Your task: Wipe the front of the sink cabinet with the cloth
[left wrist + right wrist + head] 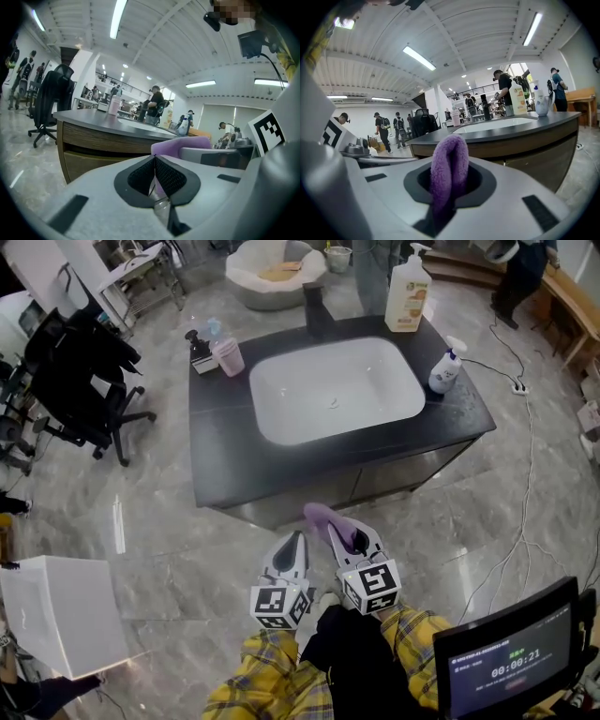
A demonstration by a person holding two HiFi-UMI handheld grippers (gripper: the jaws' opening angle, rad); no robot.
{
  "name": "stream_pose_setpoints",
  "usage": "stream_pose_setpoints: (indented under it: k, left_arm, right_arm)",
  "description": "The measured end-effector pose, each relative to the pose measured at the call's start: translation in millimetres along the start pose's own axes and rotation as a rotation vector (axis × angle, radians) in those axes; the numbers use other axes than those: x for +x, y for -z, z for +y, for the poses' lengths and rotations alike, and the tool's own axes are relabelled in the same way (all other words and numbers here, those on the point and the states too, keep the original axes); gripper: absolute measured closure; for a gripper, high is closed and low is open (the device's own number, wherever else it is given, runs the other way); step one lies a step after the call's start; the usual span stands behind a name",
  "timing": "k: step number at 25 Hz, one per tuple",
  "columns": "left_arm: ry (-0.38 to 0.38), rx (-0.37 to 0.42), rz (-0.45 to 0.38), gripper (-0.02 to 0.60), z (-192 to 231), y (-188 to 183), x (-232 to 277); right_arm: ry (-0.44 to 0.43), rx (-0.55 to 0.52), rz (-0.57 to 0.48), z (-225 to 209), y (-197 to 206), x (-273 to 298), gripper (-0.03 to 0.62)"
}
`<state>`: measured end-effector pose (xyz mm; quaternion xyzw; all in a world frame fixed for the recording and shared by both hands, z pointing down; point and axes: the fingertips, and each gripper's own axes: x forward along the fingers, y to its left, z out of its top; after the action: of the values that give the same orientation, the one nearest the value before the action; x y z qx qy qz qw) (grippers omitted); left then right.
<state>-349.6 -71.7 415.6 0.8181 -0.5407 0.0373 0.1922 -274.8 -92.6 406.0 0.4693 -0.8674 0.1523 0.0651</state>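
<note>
Head view: right gripper [330, 523] clenches the cloth [322, 517], with the sink cabinet [394, 479] front near at 12 o'clock. Left gripper view: left gripper [154, 174] has its fingers clenched on nothing. Right gripper view: the cloth [449, 161] is just a narrow pinched fold, so hard rubbing could yank it out.

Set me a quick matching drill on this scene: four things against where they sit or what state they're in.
1. purple cloth
2. left gripper
3. pink cup
4. small white bottle

A. on the counter, right of the basin
B. jaws shut, nothing between them
C. clamped in the right gripper
D. on the counter, left of the basin

Pairs: 1-C, 2-B, 3-D, 4-A
</note>
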Motion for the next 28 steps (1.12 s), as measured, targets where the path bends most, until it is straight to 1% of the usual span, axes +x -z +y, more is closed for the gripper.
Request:
stream_pose_setpoints:
  k: [4,8,13,21,28]
  left_arm:
    - [0.024,0.015,-0.002,0.574,5,0,4]
    - [0.028,0.026,0.006,0.574,12,1,10]
    - [0.042,0.029,0.011,0.574,8,6,20]
    - [0.056,0.045,0.028,0.574,-23,21,52]
    - [0.019,0.042,0.002,0.574,-59,33,84]
  right_arm:
    - [0.024,0.007,-0.014,-3,2,7,0.549]
    - [0.042,0.017,-0.026,-6,4,11,0.549]
    - [0.049,0.014,-0.031,-18,7,12,0.549]
    - [0.042,0.012,-0.039,-58,13,3,0.549]
    - [0.007,0.008,-0.03,-112,26,-2,0.549]
